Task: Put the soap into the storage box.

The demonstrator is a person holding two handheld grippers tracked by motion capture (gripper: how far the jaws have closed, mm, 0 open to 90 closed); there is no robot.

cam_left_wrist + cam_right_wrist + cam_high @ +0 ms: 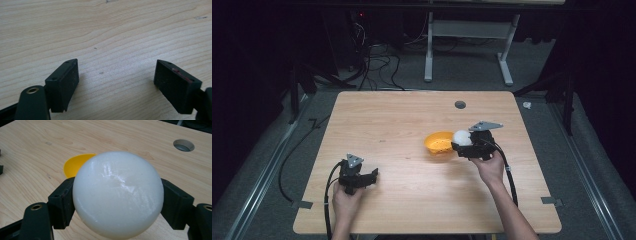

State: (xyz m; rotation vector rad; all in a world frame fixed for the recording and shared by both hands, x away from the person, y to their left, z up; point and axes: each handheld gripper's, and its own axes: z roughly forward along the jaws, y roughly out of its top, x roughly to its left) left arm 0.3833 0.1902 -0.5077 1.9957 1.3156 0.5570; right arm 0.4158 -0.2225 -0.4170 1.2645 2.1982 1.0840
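The wooden table point(412, 125) spreads out before me. My right forearm reaches forward from the near right edge, and my right gripper point(462, 142) points left, just beside the yellow bowl point(438, 142) right of the table's centre. Its jaws are clamped on either side of a white ball point(117, 195), held at the bowl's rim. My left gripper point(373, 175) rests low near the front left, well apart from the bowl, jaws spread wide over bare wood, gripping nothing.

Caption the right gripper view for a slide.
Right gripper clamps a white ball above the wooden table, yellow bowl behind.
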